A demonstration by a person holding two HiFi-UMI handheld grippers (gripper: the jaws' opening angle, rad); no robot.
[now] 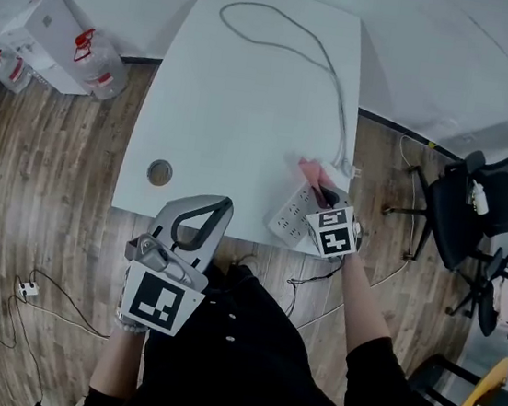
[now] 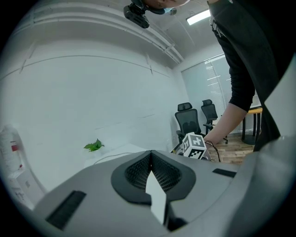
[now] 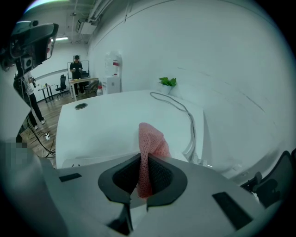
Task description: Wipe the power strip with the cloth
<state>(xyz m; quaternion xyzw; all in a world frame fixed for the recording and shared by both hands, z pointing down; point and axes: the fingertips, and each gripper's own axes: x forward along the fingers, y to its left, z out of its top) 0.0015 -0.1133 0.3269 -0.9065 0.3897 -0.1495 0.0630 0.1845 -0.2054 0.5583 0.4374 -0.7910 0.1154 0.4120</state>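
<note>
Right gripper [image 3: 147, 175] — we pinched the cloth [image 3: 150, 143] at the power strip [image 1: 289, 219] (table [image 1: 248, 104], 5 o'clock) | left gripper [image 2: 150, 172] — jaws were pressed together.

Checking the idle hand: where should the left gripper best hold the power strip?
Probably the near end of the power strip, across its narrow width, from the left: it lies flat, the cable leaves the far end, where the right gripper holds the cloth.

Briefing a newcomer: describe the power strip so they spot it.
On the white table, go to the near right corner. The power strip lies there, beside the right tool pinching the pink cloth. It is the only white socketed block, with a grey cable trailing off.
</note>
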